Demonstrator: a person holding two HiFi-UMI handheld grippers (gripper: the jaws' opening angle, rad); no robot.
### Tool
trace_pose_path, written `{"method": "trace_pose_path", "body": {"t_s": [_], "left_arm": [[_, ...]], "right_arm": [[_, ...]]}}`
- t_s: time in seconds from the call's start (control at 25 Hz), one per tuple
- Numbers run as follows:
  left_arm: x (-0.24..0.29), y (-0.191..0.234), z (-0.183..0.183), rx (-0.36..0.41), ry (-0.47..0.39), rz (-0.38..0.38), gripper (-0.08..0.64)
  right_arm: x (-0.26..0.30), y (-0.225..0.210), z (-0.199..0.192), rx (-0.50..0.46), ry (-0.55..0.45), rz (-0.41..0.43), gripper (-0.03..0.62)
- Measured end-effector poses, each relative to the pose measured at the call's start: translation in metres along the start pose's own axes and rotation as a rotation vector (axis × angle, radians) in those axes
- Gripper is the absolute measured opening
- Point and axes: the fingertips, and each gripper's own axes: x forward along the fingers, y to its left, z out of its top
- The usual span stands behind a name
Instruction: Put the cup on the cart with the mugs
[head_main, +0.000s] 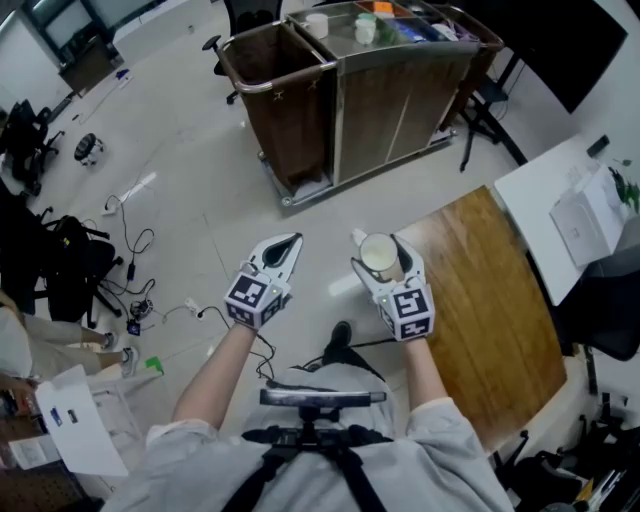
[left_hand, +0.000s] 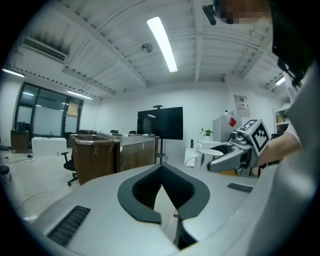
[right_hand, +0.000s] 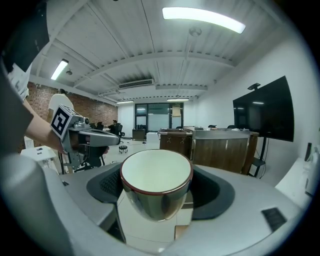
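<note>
My right gripper (head_main: 379, 262) is shut on a cup (head_main: 379, 256) with a white inside, a dark red rim and a glossy outside. In the right gripper view the cup (right_hand: 156, 186) stands upright between the two dark pads. My left gripper (head_main: 291, 246) is level with it on the left, jaws shut, nothing in them; its tips meet in the left gripper view (left_hand: 161, 168). The cart (head_main: 345, 95), brown wood with metal rails, stands ahead across the floor. White mugs (head_main: 317, 24) sit on its top. The cart also shows in the left gripper view (left_hand: 112, 155) and the right gripper view (right_hand: 215, 147).
A wooden table (head_main: 490, 310) lies to my right, a white desk (head_main: 560, 200) beyond it. Cables (head_main: 135, 250) and bags (head_main: 60, 260) lie on the floor at left. Office chairs (head_main: 30, 140) stand at the far left. A black screen (left_hand: 160, 123) stands behind the cart.
</note>
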Motion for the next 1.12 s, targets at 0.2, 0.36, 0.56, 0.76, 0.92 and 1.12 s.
{"method": "trace_pose_path", "body": {"t_s": [0.2, 0.36, 0.56, 0.76, 0.92, 1.12], "left_arm": [[0.046, 0.028, 0.026, 0.023, -0.023, 0.018, -0.005], [0.072, 0.046, 0.042, 0.041, -0.021, 0.015, -0.005], [0.101, 0.073, 0.061, 0.057, -0.012, -0.03, -0.005], [0.147, 0.129, 0.082, 0.051, -0.034, -0.067, -0.005], [0.189, 0.176, 0.117, 0.053, -0.087, -0.129, -0.006], [0.226, 0.243, 0.155, 0.043, -0.11, -0.18, -0.005]], "right_arm": [[0.038, -0.037, 0.026, 0.001, -0.011, 0.03, 0.399], [0.07, -0.054, 0.046, -0.013, -0.023, 0.033, 0.399], [0.111, -0.071, 0.074, -0.003, -0.038, 0.032, 0.399], [0.17, -0.1, 0.102, 0.0, -0.05, -0.009, 0.399], [0.225, -0.129, 0.139, 0.015, -0.059, -0.055, 0.399], [0.296, -0.157, 0.201, 0.011, -0.108, -0.106, 0.399]]}}
